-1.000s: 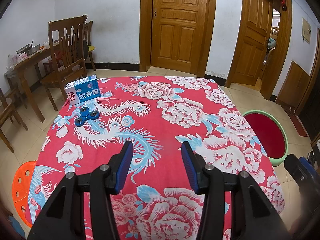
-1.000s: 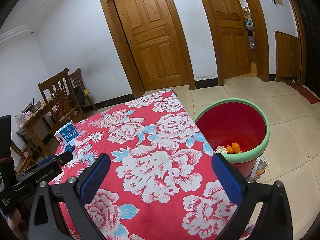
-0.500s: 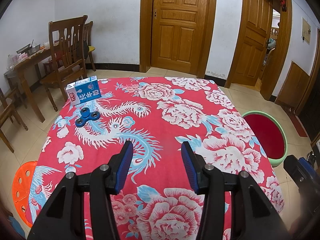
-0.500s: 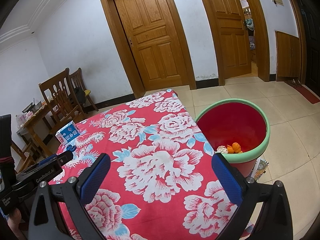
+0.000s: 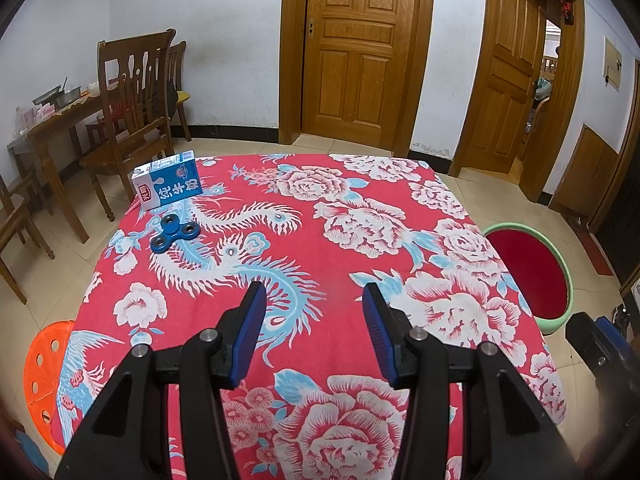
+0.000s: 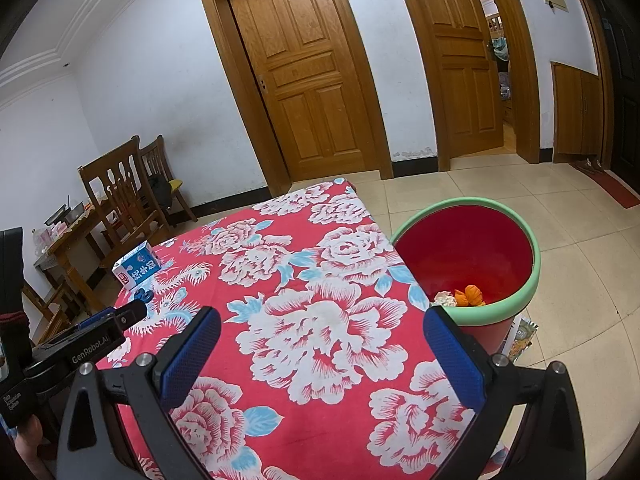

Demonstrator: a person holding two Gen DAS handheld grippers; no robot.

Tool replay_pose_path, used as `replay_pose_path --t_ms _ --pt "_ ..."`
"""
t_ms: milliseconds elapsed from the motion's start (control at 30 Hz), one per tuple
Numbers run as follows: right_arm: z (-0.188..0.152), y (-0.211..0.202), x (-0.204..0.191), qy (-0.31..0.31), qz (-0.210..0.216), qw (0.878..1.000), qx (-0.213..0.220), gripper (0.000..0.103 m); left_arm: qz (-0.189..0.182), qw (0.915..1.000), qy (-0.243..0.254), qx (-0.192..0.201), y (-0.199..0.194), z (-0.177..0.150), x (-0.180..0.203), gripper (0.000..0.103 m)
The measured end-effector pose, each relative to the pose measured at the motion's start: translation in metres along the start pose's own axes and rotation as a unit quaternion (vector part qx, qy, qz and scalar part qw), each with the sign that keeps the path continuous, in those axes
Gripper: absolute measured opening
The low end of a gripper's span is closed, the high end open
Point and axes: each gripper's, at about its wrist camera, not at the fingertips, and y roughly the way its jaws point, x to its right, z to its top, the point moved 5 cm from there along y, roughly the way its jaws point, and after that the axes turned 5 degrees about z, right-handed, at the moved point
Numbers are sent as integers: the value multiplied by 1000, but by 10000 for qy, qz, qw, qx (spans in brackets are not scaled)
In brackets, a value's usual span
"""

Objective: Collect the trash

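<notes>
Two hand-held grippers hover over the counter (image 5: 344, 240), jaws apart, both empty: left (image 5: 313, 312), right (image 6: 320, 340). Carton (image 5: 168, 186) lies at the far-left corner; bin (image 6: 534, 264) stands beside the counter.

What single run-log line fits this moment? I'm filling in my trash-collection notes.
left gripper: open, empty | right gripper: open, empty | milk carton: on table, untouched | bin: beside table

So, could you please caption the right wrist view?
Open right gripper above floral red tablecloth, beside green-rimmed red bin.
</notes>
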Motion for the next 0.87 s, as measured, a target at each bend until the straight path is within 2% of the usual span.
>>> replay_pose_path --t_ms 700,867 --pt "0 0 0 6 -2 10000 -3 103 -21 10000 -37 -30 -1 -1 -2 50" --pt "0 0 -4 -23 -10 10000 -14 103 -62 9998 -153 -137 4 -2 -6 50"
